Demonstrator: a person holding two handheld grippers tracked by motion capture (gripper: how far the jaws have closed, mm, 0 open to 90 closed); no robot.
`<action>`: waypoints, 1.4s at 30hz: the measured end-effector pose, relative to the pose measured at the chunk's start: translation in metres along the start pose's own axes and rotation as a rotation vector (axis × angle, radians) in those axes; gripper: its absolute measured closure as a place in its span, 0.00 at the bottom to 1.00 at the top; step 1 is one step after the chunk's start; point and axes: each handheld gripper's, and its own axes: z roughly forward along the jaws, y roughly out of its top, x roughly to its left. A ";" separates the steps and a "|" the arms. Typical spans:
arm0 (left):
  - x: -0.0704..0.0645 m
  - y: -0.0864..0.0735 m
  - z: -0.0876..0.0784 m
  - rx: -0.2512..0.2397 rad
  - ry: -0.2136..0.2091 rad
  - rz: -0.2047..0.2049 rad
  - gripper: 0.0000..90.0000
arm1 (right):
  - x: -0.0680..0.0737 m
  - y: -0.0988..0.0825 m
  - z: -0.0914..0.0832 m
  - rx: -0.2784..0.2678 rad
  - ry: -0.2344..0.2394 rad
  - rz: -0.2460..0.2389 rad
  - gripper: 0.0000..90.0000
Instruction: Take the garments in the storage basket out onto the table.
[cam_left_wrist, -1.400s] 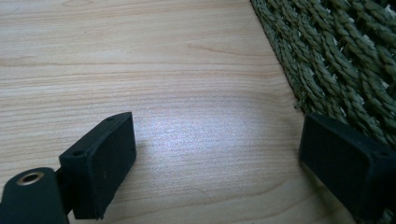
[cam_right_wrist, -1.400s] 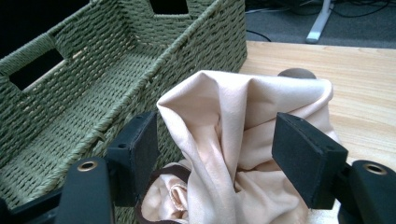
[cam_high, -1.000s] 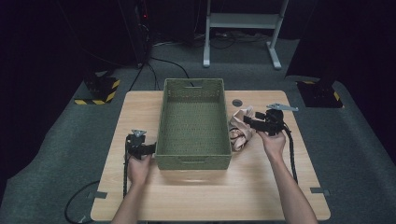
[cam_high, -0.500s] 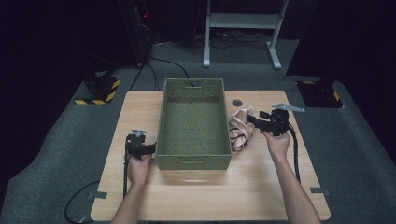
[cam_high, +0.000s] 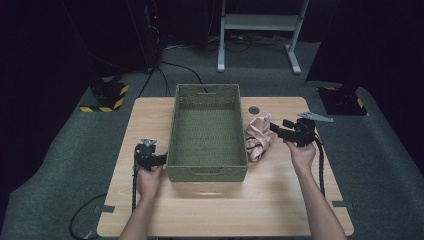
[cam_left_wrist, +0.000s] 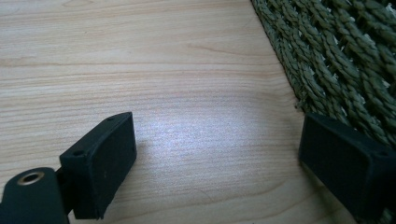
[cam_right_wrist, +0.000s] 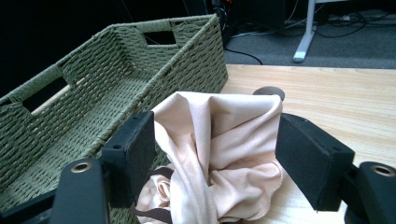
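A green woven basket (cam_high: 207, 172) stands in the middle of the wooden table (cam_high: 220, 210). A crumpled pink cloth (cam_high: 257, 137) lies against the basket's right wall. My right gripper (cam_high: 274, 128) is at the cloth's upper right corner. In the right gripper view the bunched cloth (cam_right_wrist: 219, 140) fills the gap from pad to pad, so this gripper (cam_right_wrist: 215, 128) is shut on it, beside the basket (cam_right_wrist: 187, 60). My left gripper (cam_high: 162, 159) rests low at the basket's front left corner. Its jaws (cam_left_wrist: 217, 144) stand open over bare wood, with the basket (cam_left_wrist: 345, 56) beside one jaw.
A small round dark cap (cam_high: 254, 110) sits in the tabletop behind the cloth. The basket holds nothing that I can see. Grey carpet surrounds the table, with a white stand (cam_high: 260, 30) and black-and-yellow bases (cam_high: 107, 97) beyond it.
My right gripper has shifted slightly to the right, and the cloth's corner stays between its jaws. The left hand has not moved.
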 end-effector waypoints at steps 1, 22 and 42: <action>0.000 0.000 0.000 0.000 0.000 0.000 0.13 | -0.001 0.000 -0.001 -0.003 0.000 -0.002 0.32; 0.000 0.000 0.000 0.000 0.001 0.001 0.13 | -0.009 -0.003 -0.020 -0.045 -0.022 0.020 0.31; 0.000 0.000 0.000 0.001 0.003 0.002 0.13 | -0.015 -0.008 -0.035 -0.077 -0.039 0.036 0.30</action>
